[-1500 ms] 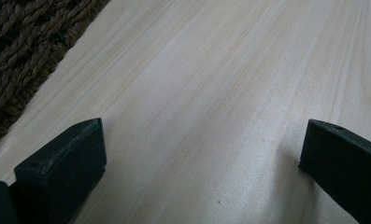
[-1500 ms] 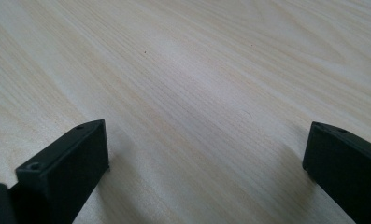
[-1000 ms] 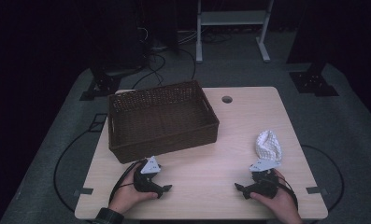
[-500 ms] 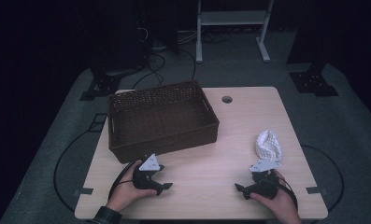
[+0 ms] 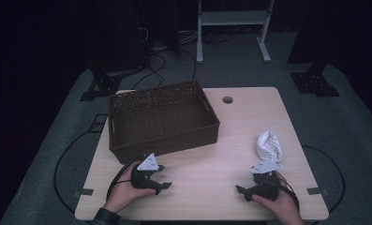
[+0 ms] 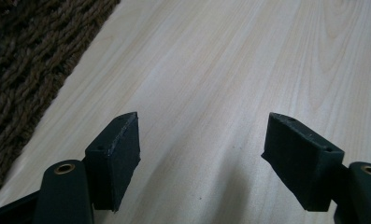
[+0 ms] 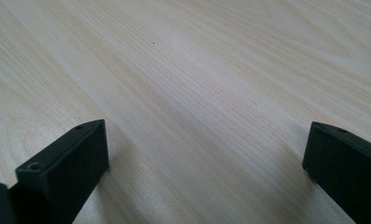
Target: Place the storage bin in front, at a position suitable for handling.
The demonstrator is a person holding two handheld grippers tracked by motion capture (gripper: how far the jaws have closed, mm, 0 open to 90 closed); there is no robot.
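- High view: we see the left gripper (image 5: 165, 185) low on the table (image 5: 249, 112) at about 7 o'clock, held in the left hand (image 5: 127, 193), its jaws pointing toward 3 o'clock across the wood.
- The right gripper (image 5: 240, 190) sits at about 5 o'clock in the right hand (image 5: 275, 204), its jaws pointing toward 9 o'clock, so the two tools face each other across bare wood.
- Left gripper view: the left gripper (image 6: 202, 140) has its jaws apart at a middling gap, nothing but table grain between them; they have just been closing in.
- Right gripper view: the right gripper (image 7: 206, 154) stands wide, jaws far apart, with bare wood between them.
- Against the frame a second ago, we find the left hand turned a little and shifted slightly toward the table's near edge; the right hand has kept its place. The basket and the cloth lie where they lay.
- A white cloth (image 5: 268, 146) with a fine check pattern lies bunched at about 4 o'clock on the table, just beyond the right gripper at its 12 o'clock, close to its grey plate.
- A brown wicker basket (image 5: 160, 140) stands at about 10 o'clock, its near wall just beyond the left gripper; its weave (image 6: 29, 70) shows at the left edge of the left gripper view.
- Nothing lies between the two grippers.
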